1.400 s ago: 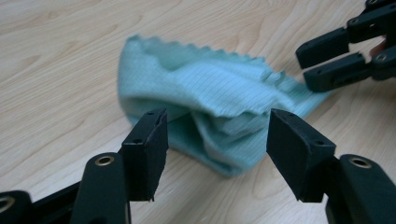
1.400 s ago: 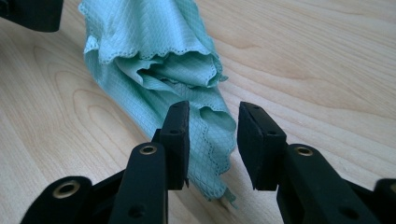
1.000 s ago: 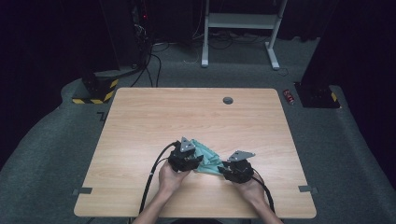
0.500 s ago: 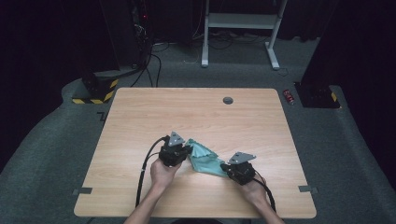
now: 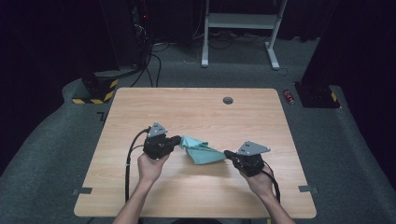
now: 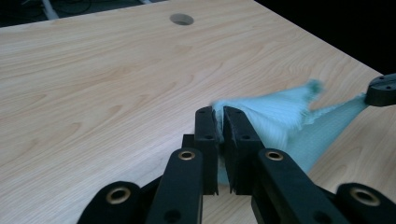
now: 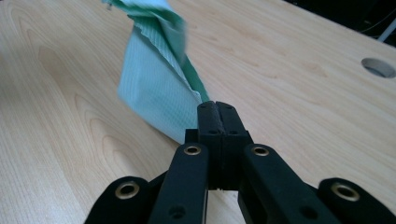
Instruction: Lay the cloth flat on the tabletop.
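Note:
A teal cloth (image 5: 201, 150) hangs stretched between my two grippers, just above the wooden table (image 5: 196, 107). My left gripper (image 5: 176, 140) pinches its left corner. In the left gripper view the cloth (image 6: 280, 116) is clamped between the jaws of this gripper (image 6: 219, 112); they closed on it and have just eased a little, still gripping. My right gripper (image 5: 227, 153) is shut on the opposite corner. In the right gripper view the cloth (image 7: 154, 88) trails away from that gripper's tips (image 7: 216, 106). The right gripper's tip (image 6: 383, 88) also shows in the left gripper view.
A round cable hole (image 5: 228, 100) sits near the table's far edge. On the floor beyond lie a red can (image 5: 289, 96), a yellow-and-black striped block (image 5: 95, 88), cables and a white desk frame (image 5: 243, 21). Bare tabletop surrounds the cloth.
Both grippers have shut on the cloth, risen and drawn apart, the left one toward the left. The cloth has gone from a bunched heap to a band pulled between them.

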A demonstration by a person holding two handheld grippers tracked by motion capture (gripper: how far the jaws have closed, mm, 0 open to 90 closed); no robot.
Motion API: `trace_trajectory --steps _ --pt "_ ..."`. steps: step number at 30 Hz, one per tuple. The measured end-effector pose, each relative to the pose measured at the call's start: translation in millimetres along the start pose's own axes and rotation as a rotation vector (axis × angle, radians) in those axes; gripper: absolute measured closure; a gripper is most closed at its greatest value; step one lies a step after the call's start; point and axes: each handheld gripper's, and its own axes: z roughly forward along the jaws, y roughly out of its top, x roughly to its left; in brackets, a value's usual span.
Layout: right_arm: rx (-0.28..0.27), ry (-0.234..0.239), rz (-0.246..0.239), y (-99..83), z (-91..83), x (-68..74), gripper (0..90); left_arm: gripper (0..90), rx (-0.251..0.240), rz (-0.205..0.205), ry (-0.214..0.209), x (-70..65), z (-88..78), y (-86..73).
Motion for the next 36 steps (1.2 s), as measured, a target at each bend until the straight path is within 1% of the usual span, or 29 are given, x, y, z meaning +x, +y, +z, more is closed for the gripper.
trace_trajectory --steps 1,3,5,7,9,10,11,13,16,19,22,23,26,29,30,31,34,36 --pt "0.006 0.001 -0.004 -0.7 0.0 0.4 90.0 85.7 -0.003 -0.005 0.007 3.0 -2.3 -1.5" --pt "0.024 0.007 -0.008 -6.2 1.4 1.7 90.0 89.7 0.002 -0.031 0.002 12.8 -9.9 -8.5" --pt "0.038 0.012 -0.013 -12.7 3.3 2.4 90.0 90.0 0.018 -0.036 0.011 18.3 -14.6 -14.9" --pt "0.053 0.017 -0.005 -19.2 5.0 2.7 90.0 90.0 0.036 -0.037 0.017 23.0 -18.2 -22.0" --pt "0.063 0.038 -0.004 -24.2 6.1 2.4 90.0 90.0 0.045 -0.032 0.016 23.8 -19.3 -26.9" --pt "0.068 0.042 -0.008 -25.5 6.5 2.8 90.0 89.9 0.048 -0.033 0.009 22.0 -18.2 -28.3" --pt "0.077 0.048 -0.015 -27.3 7.2 3.5 90.0 87.4 0.053 -0.031 0.003 21.1 -17.0 -28.3" --pt "0.088 0.057 -0.015 -29.7 7.9 4.7 90.0 77.9 0.067 -0.025 -0.016 17.8 -10.7 -27.2" --pt "0.099 0.075 -0.019 -33.4 8.4 6.4 90.0 64.6 0.080 -0.012 -0.026 7.7 3.4 -25.2" --pt "0.113 0.093 -0.031 -36.5 9.9 10.6 90.0 55.7 0.082 -0.002 -0.032 -2.0 16.4 -23.1" --pt "0.129 0.100 -0.052 -37.7 12.5 14.6 90.0 51.5 0.085 0.009 -0.048 -13.3 32.6 -19.6" --pt "0.127 0.101 -0.056 -37.6 13.4 15.7 90.0 50.3 0.091 0.011 -0.051 -15.9 37.9 -18.5" --pt "0.123 0.105 -0.062 -36.4 14.4 17.2 90.0 48.0 0.117 0.021 -0.047 -22.2 53.7 -13.6" --pt "0.122 0.109 -0.065 -35.8 15.5 18.7 90.0 49.3 0.125 0.019 -0.045 -26.7 67.6 -7.2" --pt "0.124 0.109 -0.069 -35.9 15.7 18.8 90.0 50.5 0.136 0.017 -0.041 -27.7 72.0 -5.3" --pt "0.123 0.109 -0.069 -36.1 15.7 19.2 90.0 51.4 0.146 0.023 -0.035 -28.5 75.9 -3.9" --pt "0.117 0.111 -0.072 -36.5 14.6 18.8 89.9 61.7 0.163 0.044 -0.030 -32.0 84.5 -2.8" --pt "0.112 0.110 -0.066 -37.2 14.0 18.3 89.9 73.0 0.174 0.058 -0.034 -32.6 86.0 -3.1"
